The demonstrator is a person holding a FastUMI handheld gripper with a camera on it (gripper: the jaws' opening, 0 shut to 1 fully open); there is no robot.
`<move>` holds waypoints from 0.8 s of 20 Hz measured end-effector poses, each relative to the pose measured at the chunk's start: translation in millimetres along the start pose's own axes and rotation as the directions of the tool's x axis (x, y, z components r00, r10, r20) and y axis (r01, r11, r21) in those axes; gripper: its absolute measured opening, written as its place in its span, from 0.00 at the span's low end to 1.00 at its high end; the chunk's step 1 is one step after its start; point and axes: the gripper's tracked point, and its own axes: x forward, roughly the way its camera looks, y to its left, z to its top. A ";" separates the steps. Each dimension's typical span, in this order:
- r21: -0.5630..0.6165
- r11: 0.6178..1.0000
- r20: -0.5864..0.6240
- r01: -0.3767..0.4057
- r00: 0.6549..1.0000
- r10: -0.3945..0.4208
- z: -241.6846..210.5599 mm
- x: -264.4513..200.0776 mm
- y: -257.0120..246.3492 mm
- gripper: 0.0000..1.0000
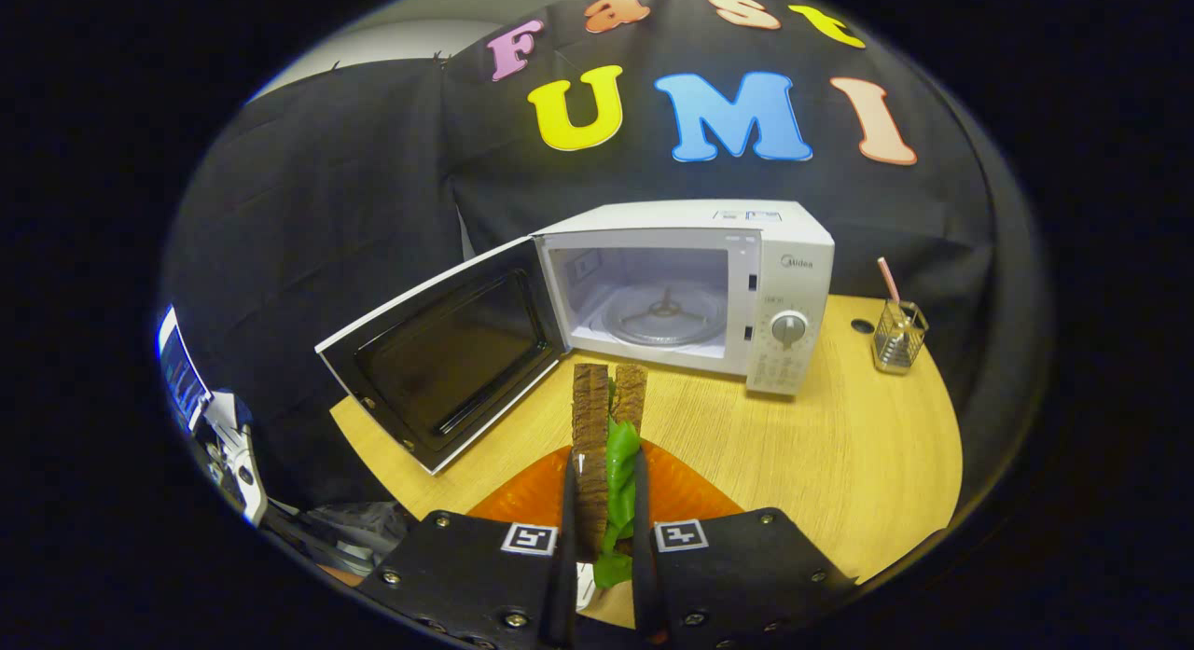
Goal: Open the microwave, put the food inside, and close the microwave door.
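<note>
Gripper [604, 463] was clamped on sandwich [604, 417], both fingers pressing bread slices, held above orange plate [690, 496]. We judged it soft, light, lettuce loose; hold by outer bread faces, gently. Ahead, microwave [690, 286] stood with door [448, 352] swung wide, glass turntable [664, 314] bare inside. Beyond, right: glass holder [899, 338] with one straw [887, 279].

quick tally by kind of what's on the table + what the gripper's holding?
Microwave, door open: 1
Sandwich, clamped between the fingers of the gripper: 1
Orange plate beneath the sandwich: 1
Glass cup beside the microwave: 1
Pink straw in the cup: 1
Total: 5
</note>
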 end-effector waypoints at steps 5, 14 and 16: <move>-0.248 0.960 0.069 0.131 0.991 -0.118 26.0 33.6 -9.7 0.24; -0.653 0.666 0.202 0.361 0.930 -0.307 34.3 99.1 -32.1 0.24; -0.720 0.563 0.240 0.406 0.907 -0.347 40.3 117.2 -40.7 0.24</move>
